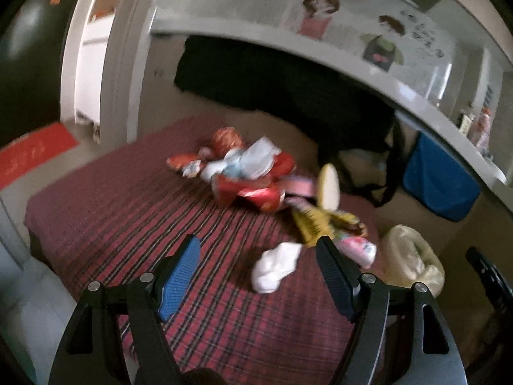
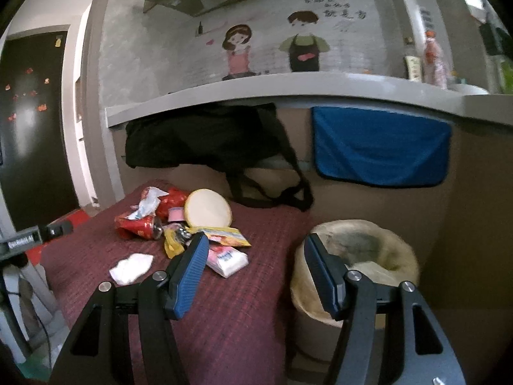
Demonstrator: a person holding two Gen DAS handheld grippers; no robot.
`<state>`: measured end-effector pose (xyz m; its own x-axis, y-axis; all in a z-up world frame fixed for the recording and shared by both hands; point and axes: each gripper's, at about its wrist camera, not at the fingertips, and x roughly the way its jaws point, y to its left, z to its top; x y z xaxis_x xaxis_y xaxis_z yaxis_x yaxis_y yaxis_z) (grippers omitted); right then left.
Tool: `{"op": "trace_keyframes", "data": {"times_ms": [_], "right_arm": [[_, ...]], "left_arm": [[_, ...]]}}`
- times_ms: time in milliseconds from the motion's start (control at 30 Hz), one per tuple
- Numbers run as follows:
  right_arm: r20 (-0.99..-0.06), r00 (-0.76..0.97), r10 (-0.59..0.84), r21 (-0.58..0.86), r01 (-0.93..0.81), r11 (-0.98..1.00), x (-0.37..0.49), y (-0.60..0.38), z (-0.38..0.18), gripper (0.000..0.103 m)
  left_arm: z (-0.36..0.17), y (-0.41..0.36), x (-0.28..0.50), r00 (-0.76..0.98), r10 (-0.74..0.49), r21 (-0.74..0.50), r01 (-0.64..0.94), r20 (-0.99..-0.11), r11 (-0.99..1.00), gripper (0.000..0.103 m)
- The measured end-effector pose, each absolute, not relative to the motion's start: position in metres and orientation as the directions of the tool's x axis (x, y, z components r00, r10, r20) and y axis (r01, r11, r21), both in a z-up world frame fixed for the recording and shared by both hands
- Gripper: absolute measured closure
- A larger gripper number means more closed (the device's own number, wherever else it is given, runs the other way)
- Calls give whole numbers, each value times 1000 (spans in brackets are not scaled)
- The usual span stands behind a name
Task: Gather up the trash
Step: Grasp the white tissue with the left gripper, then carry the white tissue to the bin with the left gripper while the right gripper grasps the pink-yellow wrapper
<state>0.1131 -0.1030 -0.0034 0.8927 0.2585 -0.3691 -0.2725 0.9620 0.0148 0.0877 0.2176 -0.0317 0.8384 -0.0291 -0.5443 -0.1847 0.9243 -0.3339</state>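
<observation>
Both sets of fingers are held apart, with nothing between them: the left gripper [image 1: 258, 264] is aimed over the crumpled tissue [image 1: 275, 267], the right gripper [image 2: 253, 271] between the trash pile and the bin [image 2: 356, 256].

Risks, as judged:
- The left view is smeared by motion; a grab made at this pace may be mistimed and the tissue pushed along the cloth rather than caught.
- Wrappers are overlapped; one piece pulled out may drag others toward the tabletop [image 2: 224, 304] edge nearest the bin.
- The round disc [image 2: 207, 208] is propped on the heap and may be toppled.
- The bin's loose liner could be snagged.

Trash: a red foil wrapper [image 2: 141, 224], a yellow packet [image 2: 224, 235], a pink-and-white tissue pack [image 2: 227, 258], heaped toward the far edge; the white tissue lies apart, nearer the front. The bin stands just beside the tabletop's right edge.
</observation>
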Motion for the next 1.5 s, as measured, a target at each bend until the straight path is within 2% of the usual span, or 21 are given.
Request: {"op": "trace_keyframes", "data": {"times_ms": [133, 300, 400, 567, 667, 767, 933, 1067, 1167, 1200, 1267, 1300, 1400, 1500], "right_arm": [[-419, 862, 286, -42, -333, 942, 143, -71, -19, 44], [-487, 809, 330, -59, -408, 911, 177, -42, -36, 46], [-495, 795, 350, -70, -438, 896, 193, -34, -40, 47], [-547, 751, 370, -93, -494, 864, 225, -26, -56, 47], [-578, 738, 348, -141, -511, 848, 243, -17, -67, 53], [-603, 715, 354, -123, -522, 844, 262, -17, -75, 56], [-613, 677, 407, 12, -507, 862, 266, -31, -85, 57], [-612, 694, 379, -18, -491, 871, 255, -32, -94, 57], [-615, 683, 393, 18, -486, 874, 252, -39, -96, 57], [-615, 685, 392, 22, -481, 876, 251, -40, -96, 57], [-609, 691, 389, 26, -472, 881, 248, -41, -96, 56], [-609, 689, 393, 30, -476, 879, 247, -41, -96, 56], [-614, 665, 425, 32, -517, 855, 239, -29, -90, 56], [-610, 639, 470, 25, -577, 817, 235, -1, -81, 56]], "left_arm": [[-54, 221, 111, 814, -117, -347, -108, -569, 932, 28], [-60, 210, 133, 814, -119, -279, -55, -569, 959, 28], [-66, 202, 143, 791, -132, -234, -15, -598, 972, 28], [-84, 205, 156, 744, -188, -283, -2, -641, 959, 28], [-90, 206, 162, 735, -191, -297, -16, -650, 955, 28], [-92, 207, 167, 721, -191, -305, -30, -666, 952, 28], [-95, 201, 173, 694, -261, -335, 29, -671, 942, 37], [-102, 192, 184, 662, -282, -343, 40, -694, 938, 43], [-109, 192, 191, 639, -278, -346, 18, -718, 938, 44], [-112, 192, 192, 631, -269, -343, 5, -728, 939, 49], [-114, 191, 191, 631, -237, -321, -20, -739, 947, 65], [-113, 192, 189, 640, -228, -317, -26, -733, 948, 83], [-104, 199, 180, 678, -241, -344, -19, -695, 939, 86], [-93, 210, 171, 720, -193, -324, -46, -666, 945, 86]]}}
